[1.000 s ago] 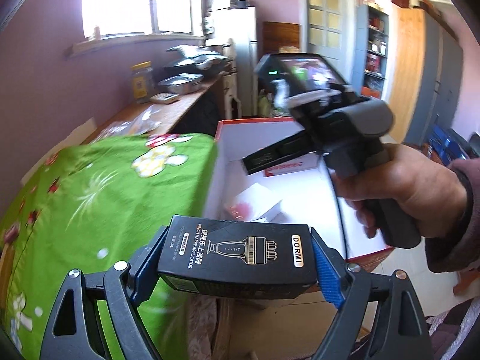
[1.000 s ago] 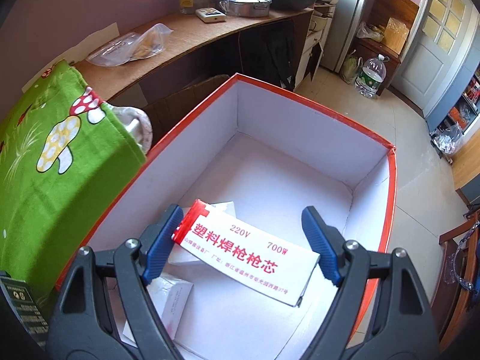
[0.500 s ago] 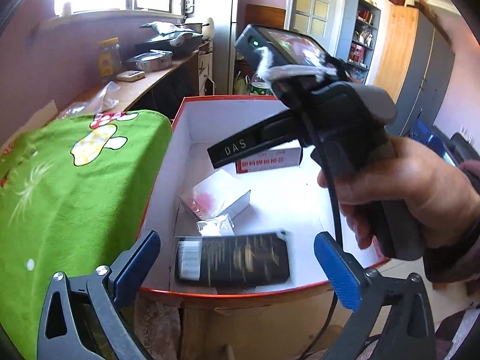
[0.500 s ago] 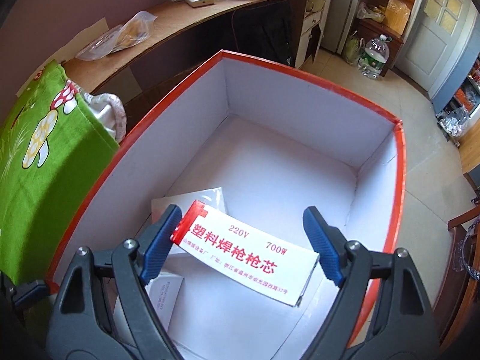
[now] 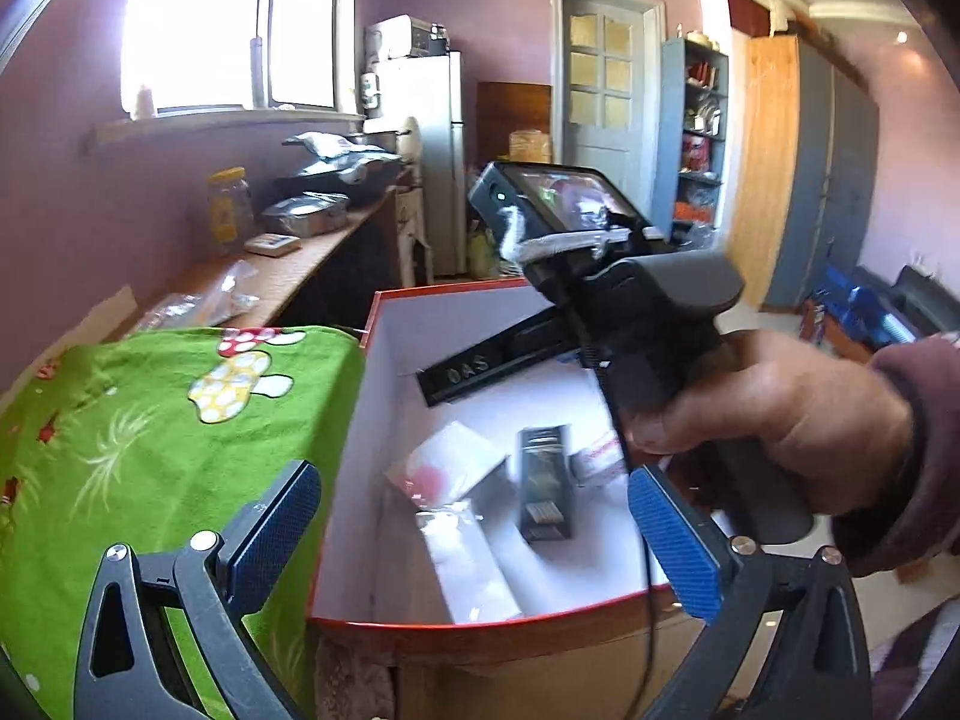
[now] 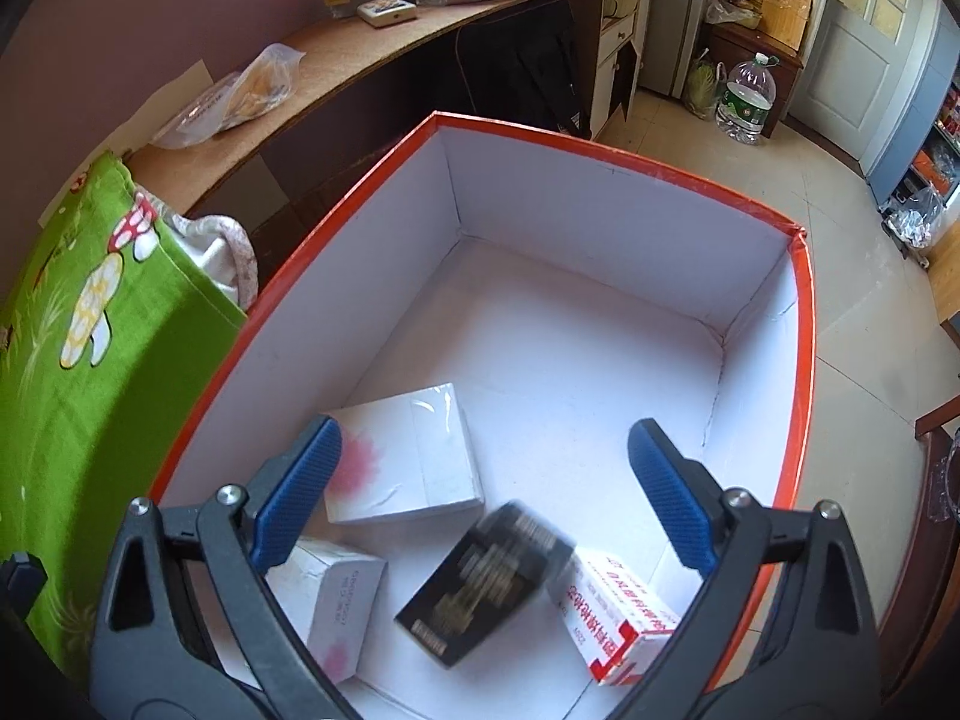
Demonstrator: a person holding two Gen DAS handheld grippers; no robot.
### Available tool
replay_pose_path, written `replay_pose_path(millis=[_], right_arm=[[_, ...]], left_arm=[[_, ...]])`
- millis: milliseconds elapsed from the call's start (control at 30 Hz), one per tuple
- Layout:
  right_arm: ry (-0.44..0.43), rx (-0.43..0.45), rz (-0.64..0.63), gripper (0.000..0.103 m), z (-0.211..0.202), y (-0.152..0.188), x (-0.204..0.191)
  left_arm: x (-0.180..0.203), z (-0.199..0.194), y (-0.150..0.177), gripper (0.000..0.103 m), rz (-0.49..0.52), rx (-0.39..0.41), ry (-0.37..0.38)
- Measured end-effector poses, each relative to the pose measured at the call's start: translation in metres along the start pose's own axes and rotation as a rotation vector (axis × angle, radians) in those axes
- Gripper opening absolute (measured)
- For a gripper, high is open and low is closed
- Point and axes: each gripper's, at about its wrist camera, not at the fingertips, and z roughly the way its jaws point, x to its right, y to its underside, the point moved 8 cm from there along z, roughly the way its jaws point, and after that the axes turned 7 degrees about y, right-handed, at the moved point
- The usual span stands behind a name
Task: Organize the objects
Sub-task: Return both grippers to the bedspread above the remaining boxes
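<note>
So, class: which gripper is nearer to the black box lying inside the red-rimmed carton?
Right. The right gripper hangs open directly over the black box; the left gripper, also open and empty, sits back at the carton's near rim.

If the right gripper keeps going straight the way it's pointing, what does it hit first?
Probably the black box, lying blurred in the red-rimmed box just ahead of the right gripper, whose jaws are opening with nothing between them. Depth is uncertain.

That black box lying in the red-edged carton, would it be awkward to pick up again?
Probably not. The black box looks like stiff printed cardboard with flat sides, so it should grip squarely. It seems small and likely light. It is blurred and tilted against the red-lettered box, so it may shift.
</note>
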Motion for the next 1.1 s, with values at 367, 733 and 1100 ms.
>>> replay_pose_path(millis=[367, 733, 1100], right_arm=[[-0.017, 0.053, -0.033, 0.098, -0.016, -0.011, -0.021], [-0.055, 0.161, -0.121, 0.098, -0.058, -0.020, -0.066], [-0.140, 0.316, -0.310, 0.098, -0.114, -0.013, -0.143]], left_arm=[[-0.010, -0.068, -0.032, 0.103, -0.068, 0.121, 0.036], [-0.042, -0.142, -0.029, 0.103, -0.158, 0.189, -0.066], [-0.114, -0.218, 0.004, 0.103, -0.392, 0.291, -0.220]])
